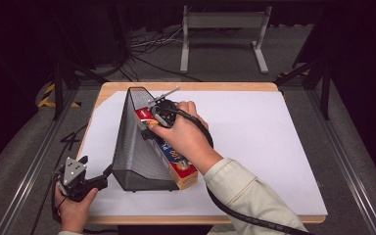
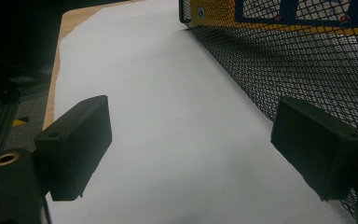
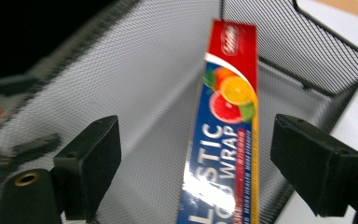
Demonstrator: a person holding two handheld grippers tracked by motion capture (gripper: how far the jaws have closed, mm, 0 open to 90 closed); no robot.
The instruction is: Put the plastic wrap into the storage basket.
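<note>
High view: plastic wrap box (image 1: 178,164) lodged in mesh file holder (image 1: 137,147), release done.
Right gripper (image 3: 200,154) jaws apart, box between, untouched; withdraw straight, avoiding mesh. Left gripper (image 2: 191,149) jaws apart, holder wall beside right jaw; steady if needed.

I watched the table (image 1: 254,147) from above and behind; both gripper cameras sat close, sharing the mesh basket (image 1: 132,147) with the high view.

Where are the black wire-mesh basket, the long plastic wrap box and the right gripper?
black wire-mesh basket (image 1: 134,147): high view, its sloping left mesh wall.
long plastic wrap box (image 3: 228,116): right gripper view, its printed top face.
right gripper (image 3: 196,172): right gripper view, midway between its open jaws.
</note>
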